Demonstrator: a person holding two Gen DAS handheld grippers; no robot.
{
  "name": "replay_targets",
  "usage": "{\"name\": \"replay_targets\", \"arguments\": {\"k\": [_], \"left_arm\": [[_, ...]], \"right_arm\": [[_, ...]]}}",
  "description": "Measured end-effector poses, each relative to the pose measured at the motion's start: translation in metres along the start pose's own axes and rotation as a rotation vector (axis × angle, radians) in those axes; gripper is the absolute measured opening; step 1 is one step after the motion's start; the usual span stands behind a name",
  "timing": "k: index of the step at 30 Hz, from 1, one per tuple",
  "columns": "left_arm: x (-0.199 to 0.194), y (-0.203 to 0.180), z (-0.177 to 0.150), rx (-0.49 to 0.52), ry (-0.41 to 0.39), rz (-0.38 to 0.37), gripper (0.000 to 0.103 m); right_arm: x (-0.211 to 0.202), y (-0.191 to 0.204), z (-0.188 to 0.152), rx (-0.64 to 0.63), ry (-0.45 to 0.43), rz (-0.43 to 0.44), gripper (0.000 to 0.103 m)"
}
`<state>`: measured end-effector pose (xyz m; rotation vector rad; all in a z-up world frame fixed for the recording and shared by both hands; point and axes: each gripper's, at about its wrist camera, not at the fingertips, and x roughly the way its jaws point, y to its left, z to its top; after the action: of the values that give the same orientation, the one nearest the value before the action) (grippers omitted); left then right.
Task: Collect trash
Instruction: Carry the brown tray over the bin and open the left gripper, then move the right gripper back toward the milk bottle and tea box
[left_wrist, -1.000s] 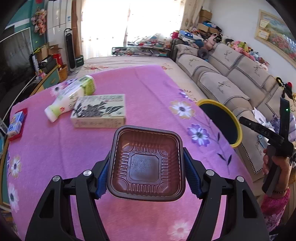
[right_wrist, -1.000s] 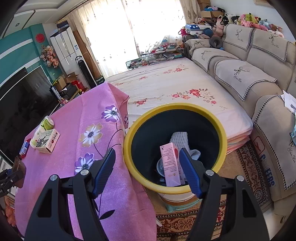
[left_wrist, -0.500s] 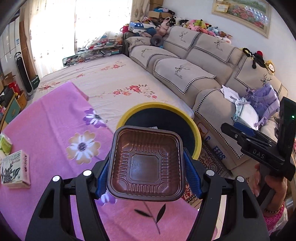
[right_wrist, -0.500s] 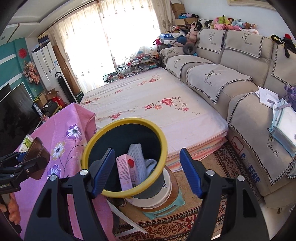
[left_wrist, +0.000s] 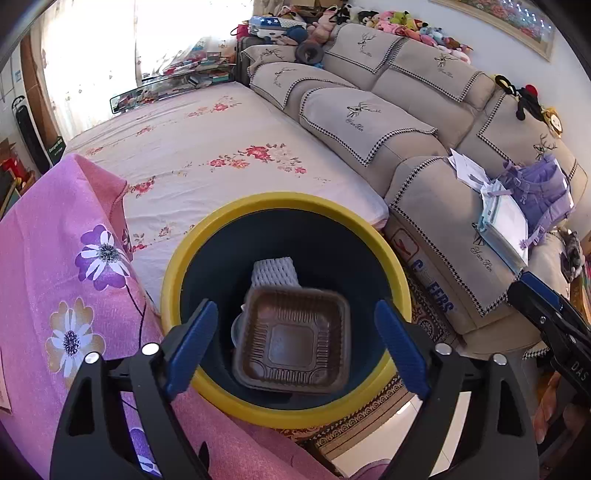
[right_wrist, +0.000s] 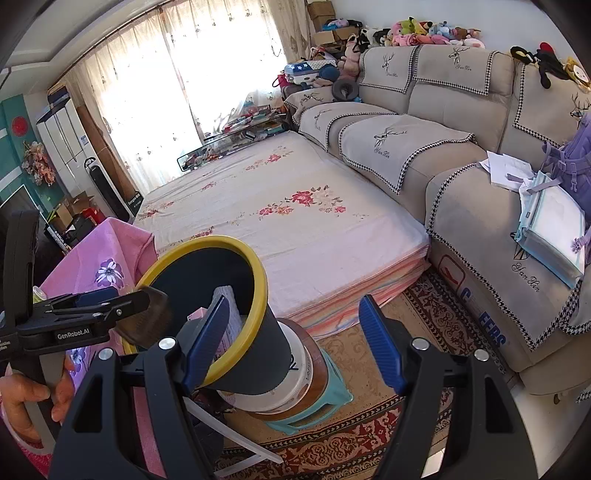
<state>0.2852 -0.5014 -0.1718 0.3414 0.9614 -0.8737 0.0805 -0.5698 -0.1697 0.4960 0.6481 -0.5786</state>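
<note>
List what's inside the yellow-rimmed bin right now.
In the bin: a brown plastic tray just let go by the opening left gripper, and white foam netting behind it. A pink box edge shows. The tray hides whatever lies beneath.

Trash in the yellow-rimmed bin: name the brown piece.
The square ribbed brown plastic tray, below the left gripper's open jaws; the foam net sleeve behind it is white.

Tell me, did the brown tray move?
Yes. The left gripper opened, and the brown tray left the pink cloth and is dropping into the yellow bin.
</note>
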Motion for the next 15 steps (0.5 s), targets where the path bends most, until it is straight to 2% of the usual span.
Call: {"name": "replay_targets", "arguments": {"k": [5,15], "left_arm": [[-0.019,0.019,-0.011,-0.037,-0.020,0.010,0.089],[-0.121,0.059,-0.076,-0.081,-0.129,0.067,0.091]], "right_arm": [[0.002,0.007,-0.002,-0.013,0.011,0.012,0.069],[-0.001,0.041,-0.005,-0.072,0.017,0.061,0.069]]}}
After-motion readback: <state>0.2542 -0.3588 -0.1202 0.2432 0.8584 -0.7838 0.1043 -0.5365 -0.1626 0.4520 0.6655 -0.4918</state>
